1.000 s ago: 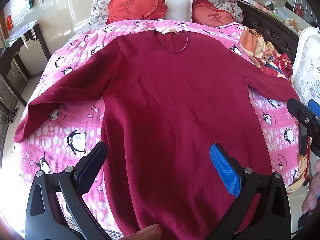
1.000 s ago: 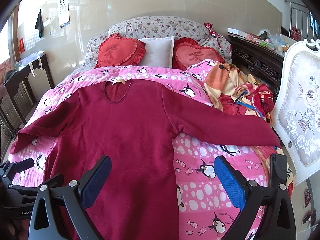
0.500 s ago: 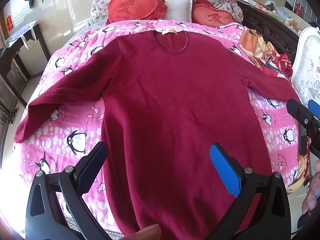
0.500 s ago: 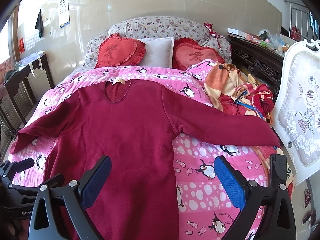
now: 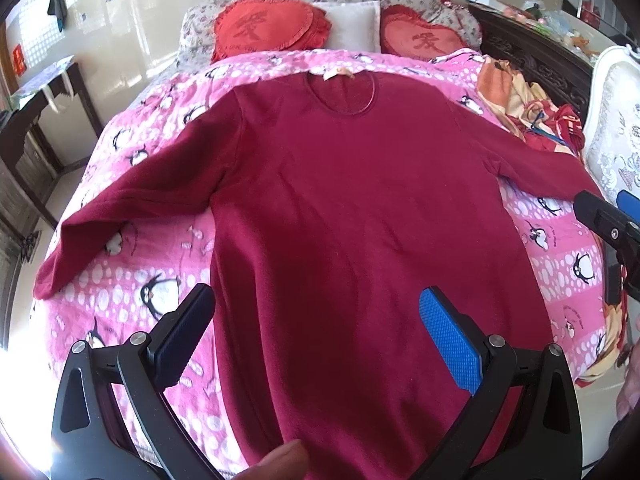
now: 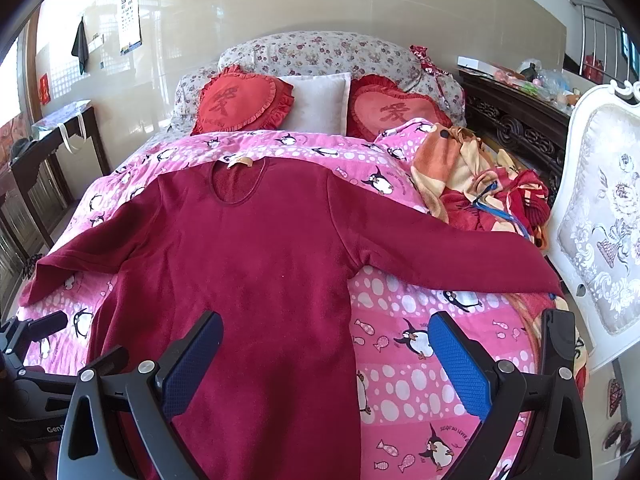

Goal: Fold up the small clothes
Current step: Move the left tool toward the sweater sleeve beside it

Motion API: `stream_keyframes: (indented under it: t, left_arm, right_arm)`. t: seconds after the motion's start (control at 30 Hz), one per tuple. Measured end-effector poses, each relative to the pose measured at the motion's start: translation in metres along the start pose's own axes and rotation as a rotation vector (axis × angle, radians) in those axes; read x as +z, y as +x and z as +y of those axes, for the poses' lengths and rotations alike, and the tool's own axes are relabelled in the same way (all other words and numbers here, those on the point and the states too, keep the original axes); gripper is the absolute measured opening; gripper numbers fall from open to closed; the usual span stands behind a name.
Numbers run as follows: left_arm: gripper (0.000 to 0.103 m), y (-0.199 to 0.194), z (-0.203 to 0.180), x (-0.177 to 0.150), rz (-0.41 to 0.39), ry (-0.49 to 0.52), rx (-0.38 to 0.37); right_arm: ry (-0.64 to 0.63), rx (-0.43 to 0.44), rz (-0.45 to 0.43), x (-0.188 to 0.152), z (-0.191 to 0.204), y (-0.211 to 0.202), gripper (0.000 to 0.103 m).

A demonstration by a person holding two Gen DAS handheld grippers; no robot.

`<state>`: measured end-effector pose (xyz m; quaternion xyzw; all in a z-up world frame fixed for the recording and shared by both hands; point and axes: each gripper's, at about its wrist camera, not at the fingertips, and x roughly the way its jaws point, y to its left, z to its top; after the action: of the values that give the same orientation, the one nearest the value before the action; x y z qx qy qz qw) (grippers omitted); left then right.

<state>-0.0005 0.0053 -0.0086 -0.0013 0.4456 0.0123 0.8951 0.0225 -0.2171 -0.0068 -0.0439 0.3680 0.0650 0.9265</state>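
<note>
While both tools hover over the near end of the bed, nothing in the scene has shifted over the last second: the dark red top (image 5: pixel 352 208) lies exactly as it did, spread flat and face up on the pink penguin bedspread (image 6: pixel 420 344), neckline at the far end, hem nearest the cameras, both sleeves stretched out sideways. The left gripper (image 5: pixel 316 320) holds its jaws wide apart and empty, poised above the lower body of the garment, with the left sleeve (image 5: pixel 120 208) lying out ahead and to its left. The right gripper (image 6: pixel 324 348) is likewise spread wide and holding nothing, with the garment's right side seam running between its fingers and the right sleeve (image 6: pixel 448 256) ahead and to its right, its cuff close to the white chair (image 6: pixel 600 216). That stillness suggests folding has not started; the cloth looks smoothed and ready. A sensible first move would be for each tool to reach for the sleeve on its own side and bring it across the chest. The fleece looks thick, so a pinch may gather the bedspread beneath as well.
</note>
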Motion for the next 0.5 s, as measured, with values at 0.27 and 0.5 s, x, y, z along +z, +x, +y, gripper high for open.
stream_keyframes:
  t: [0.27,0.5]
  left_arm:
    - [0.103,0.015,0.019,-0.009,0.050,-0.018,-0.119]
    - [0.103,0.025,0.072,-0.020,0.020,-0.053,0.007]
  right_arm:
    - [-0.003,0.032,-0.007,0.000,0.015,0.010,0.102]
    - [-0.094,0.094,-0.011,-0.003,0.055,0.056,0.102]
